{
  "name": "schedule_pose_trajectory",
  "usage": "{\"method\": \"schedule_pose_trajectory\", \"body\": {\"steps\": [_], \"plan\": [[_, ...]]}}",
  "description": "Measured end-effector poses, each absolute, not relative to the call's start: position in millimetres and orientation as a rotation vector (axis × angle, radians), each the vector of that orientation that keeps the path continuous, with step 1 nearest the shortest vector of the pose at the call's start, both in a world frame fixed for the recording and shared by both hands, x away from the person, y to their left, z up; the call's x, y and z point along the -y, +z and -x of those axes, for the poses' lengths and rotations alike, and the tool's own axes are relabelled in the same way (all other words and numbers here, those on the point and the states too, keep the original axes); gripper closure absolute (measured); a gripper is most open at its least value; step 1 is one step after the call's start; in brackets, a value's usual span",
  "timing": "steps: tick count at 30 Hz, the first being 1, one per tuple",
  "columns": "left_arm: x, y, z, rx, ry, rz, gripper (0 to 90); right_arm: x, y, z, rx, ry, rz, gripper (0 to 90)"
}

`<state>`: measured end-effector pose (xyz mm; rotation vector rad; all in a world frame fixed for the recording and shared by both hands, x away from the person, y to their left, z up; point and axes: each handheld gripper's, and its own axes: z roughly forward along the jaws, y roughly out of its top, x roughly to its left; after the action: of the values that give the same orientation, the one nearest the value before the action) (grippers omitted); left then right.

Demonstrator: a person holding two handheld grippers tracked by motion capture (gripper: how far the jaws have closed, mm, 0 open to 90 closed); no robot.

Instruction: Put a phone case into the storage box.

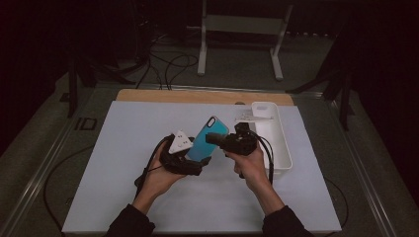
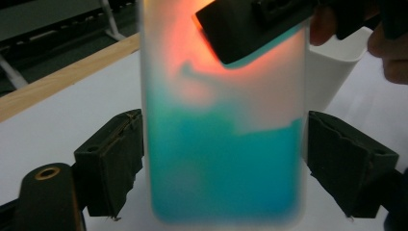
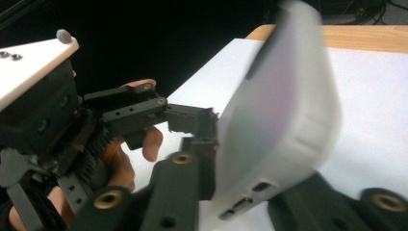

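both grippers clamp the teal phone case (image 1: 209, 139), left gripper (image 1: 193, 159) at 7 o'clock, right gripper (image 1: 216, 138) at 1, probably steadying it to peel.

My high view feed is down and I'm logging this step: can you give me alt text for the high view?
Above a white mat, two hands hold a teal phone case between them: the left gripper grips its lower end, the right gripper is clamped on its upper edge. A white bin sits at the mat's right.
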<state>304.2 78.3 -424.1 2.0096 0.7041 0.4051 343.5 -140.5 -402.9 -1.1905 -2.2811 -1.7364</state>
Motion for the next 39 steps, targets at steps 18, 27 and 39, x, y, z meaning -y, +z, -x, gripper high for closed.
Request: {"method": "schedule_pose_trajectory", "body": {"steps": [18,27,39], "plan": [[-99,-423,-309,-0.733,0.277,-1.947,15.3,147,-402,-340,2.386,-1.746,1.206,86.5],[-107,-425,-308,-0.748,0.244,-1.929,15.4,151,-399,-335,2.391,-1.788,1.169,86.5],[-114,-429,-306,-0.746,0.198,-1.916,16.3,153,-394,-328,2.393,-1.858,1.065,86.4]]}}
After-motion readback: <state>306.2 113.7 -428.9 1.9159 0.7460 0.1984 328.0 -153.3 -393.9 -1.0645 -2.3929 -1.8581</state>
